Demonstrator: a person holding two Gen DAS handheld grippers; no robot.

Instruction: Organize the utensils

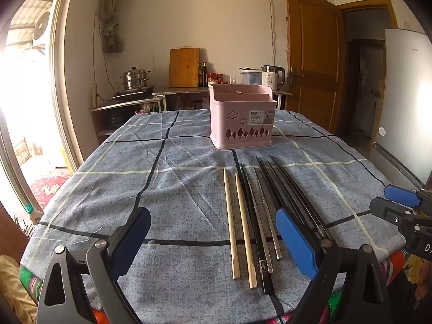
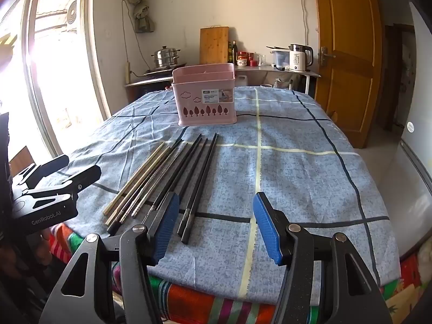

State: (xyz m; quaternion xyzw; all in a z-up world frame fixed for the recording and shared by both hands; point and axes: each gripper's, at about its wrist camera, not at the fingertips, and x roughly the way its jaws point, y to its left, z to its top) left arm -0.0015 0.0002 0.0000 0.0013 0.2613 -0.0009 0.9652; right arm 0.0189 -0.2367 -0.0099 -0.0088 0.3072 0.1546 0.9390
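Window (image 1: 24, 86) glare at left, fisheye-bent edges

Pink basket (image 1: 243, 118) with tree cutouts; blue plaid tablecloth (image 1: 135, 189); pale wood, steel and black chopsticks (image 1: 256, 216).

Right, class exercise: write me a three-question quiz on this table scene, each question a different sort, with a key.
1. True or false: the pink basket already holds chopsticks.
2. Multiple choice: the two wooden chopsticks lie at which end of the row, seen from the left wrist camera? A left, B middle, C right.
3. Short answer: is the left gripper or the right gripper holding anything?

Key
1. False: no chopstick shows above its rim; all lie on the blue checked tablecloth.
2. A; the metal chopsticks and black chopsticks lie to their right.
3. No, both stand open with nothing between the fingers.
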